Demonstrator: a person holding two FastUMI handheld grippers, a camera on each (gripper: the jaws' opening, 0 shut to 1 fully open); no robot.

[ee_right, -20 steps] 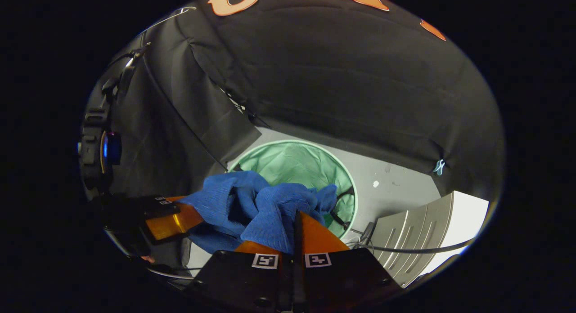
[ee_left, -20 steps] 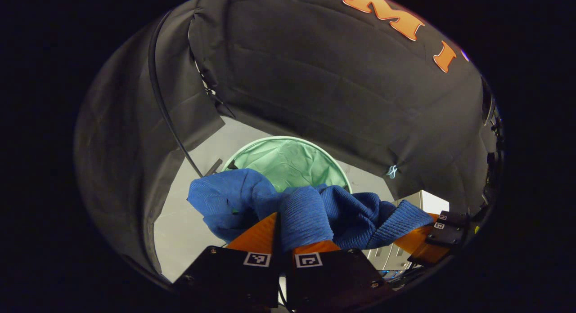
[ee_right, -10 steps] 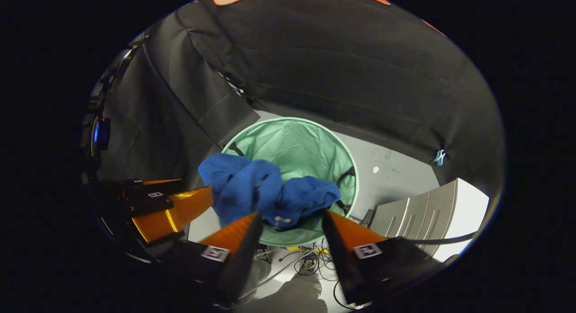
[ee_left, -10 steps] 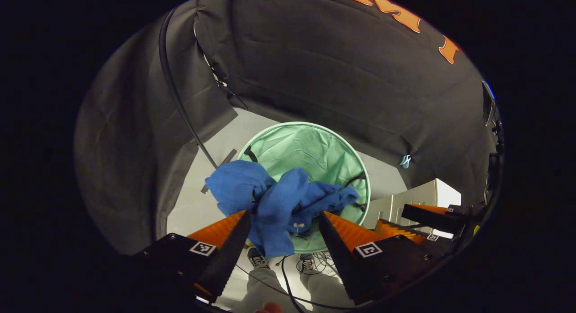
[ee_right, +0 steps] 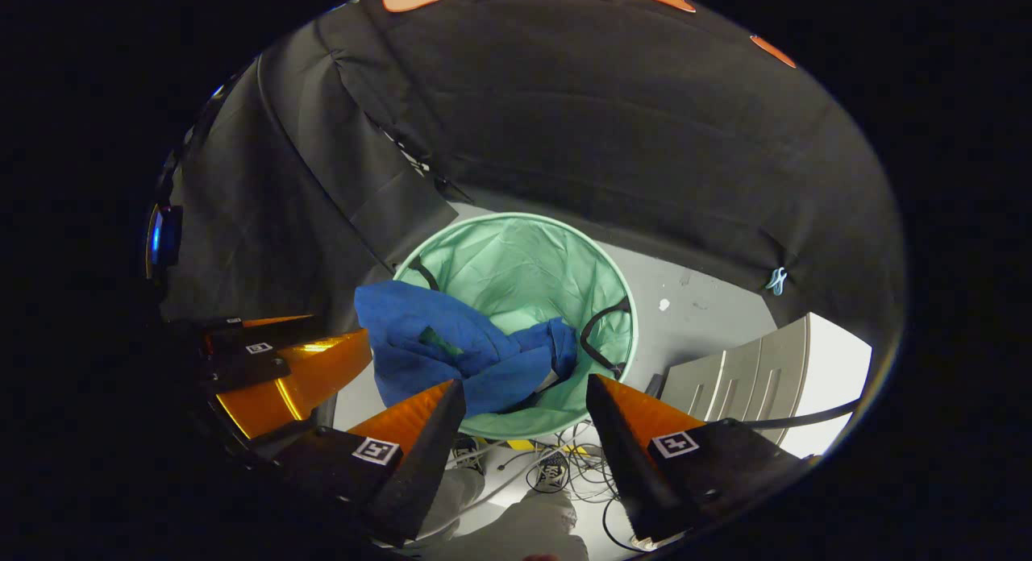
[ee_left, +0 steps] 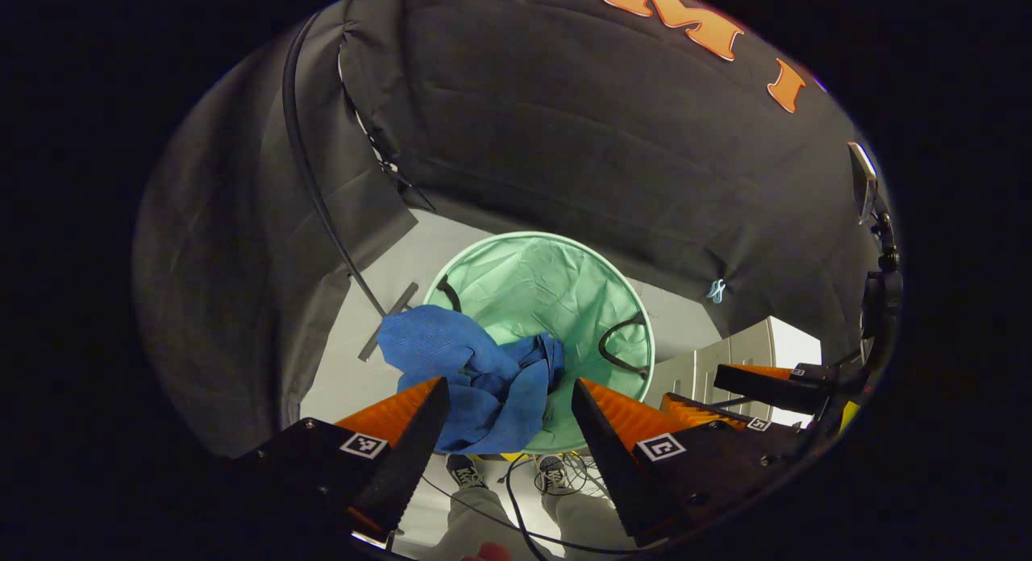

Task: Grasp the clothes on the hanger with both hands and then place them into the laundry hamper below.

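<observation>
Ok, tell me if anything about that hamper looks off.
The blue garment is not fully inside the green hamper: it drapes over the near-left rim, part hanging outside. Both the left gripper and the right gripper are open above it, holding nothing. The hamper itself stands upright.

Recording booth/lab: black cloth walls [ee_left: 564, 142], grey floor [ee_right: 709, 303], loose cables [ee_right: 564, 464], wall cable [ee_left: 310, 190].
</observation>
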